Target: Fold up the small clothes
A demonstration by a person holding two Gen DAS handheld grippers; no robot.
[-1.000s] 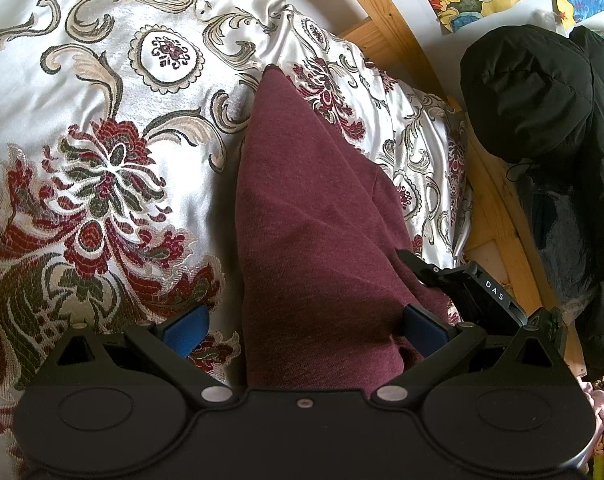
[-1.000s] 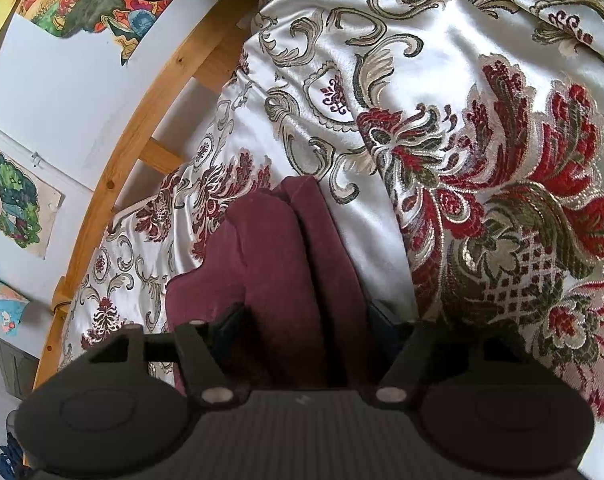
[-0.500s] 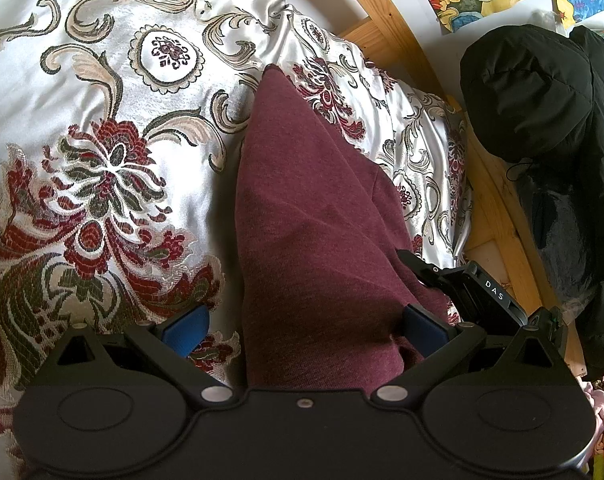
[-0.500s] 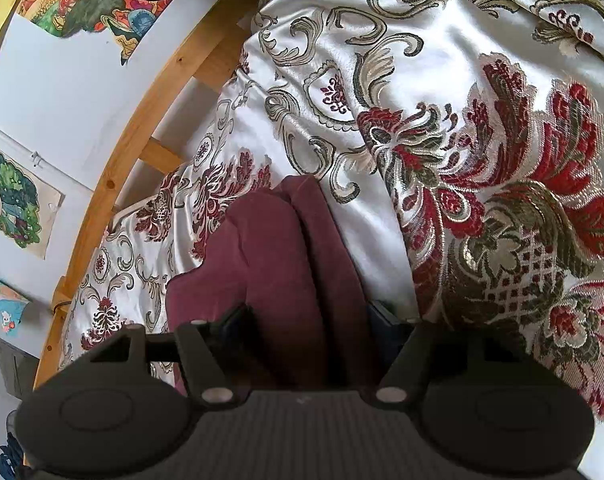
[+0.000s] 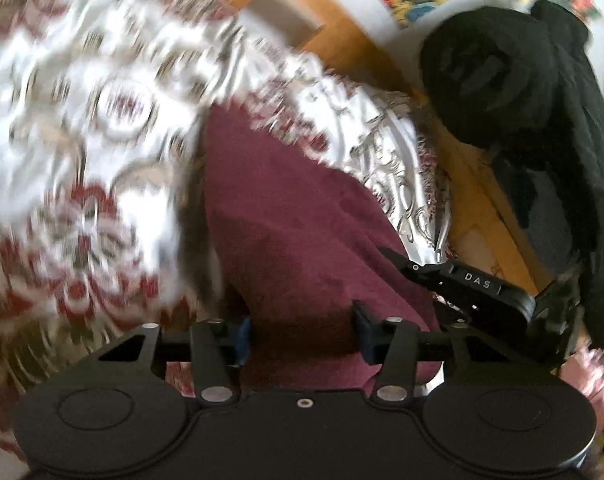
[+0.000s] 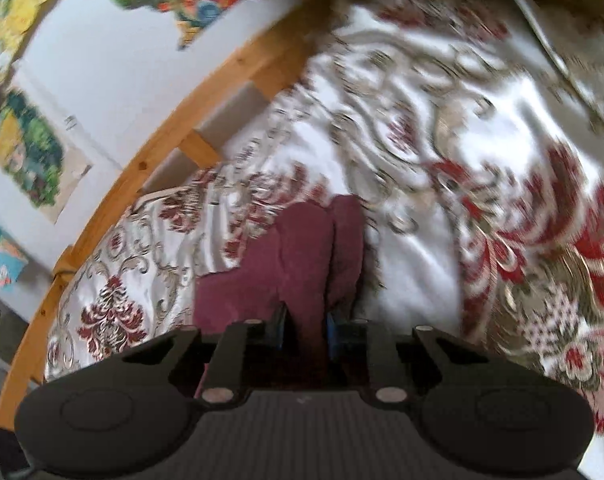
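Observation:
A maroon garment (image 5: 294, 216) lies on the floral bedspread (image 5: 102, 128), stretched away from me. In the left wrist view my left gripper (image 5: 300, 332) has closed in on the garment's near edge, with cloth bunched between its blue pads. In the right wrist view the garment (image 6: 298, 248) appears folded lengthwise, and my right gripper (image 6: 303, 328) is shut on its near end, pads tight against the cloth. The right gripper's body (image 5: 473, 284) shows at the garment's right edge in the left wrist view. Both views are motion-blurred.
A wooden bed frame (image 6: 174, 132) runs along the white wall with colourful pictures (image 6: 30, 156). A black jacket (image 5: 541, 120) hangs beyond the bed's edge on the right in the left wrist view. The white bedspread (image 6: 481, 160) spreads wide on the right.
Both grippers have closed from open onto the garment's near edge. Both cameras are now moving, and the garment's near end has lifted slightly.

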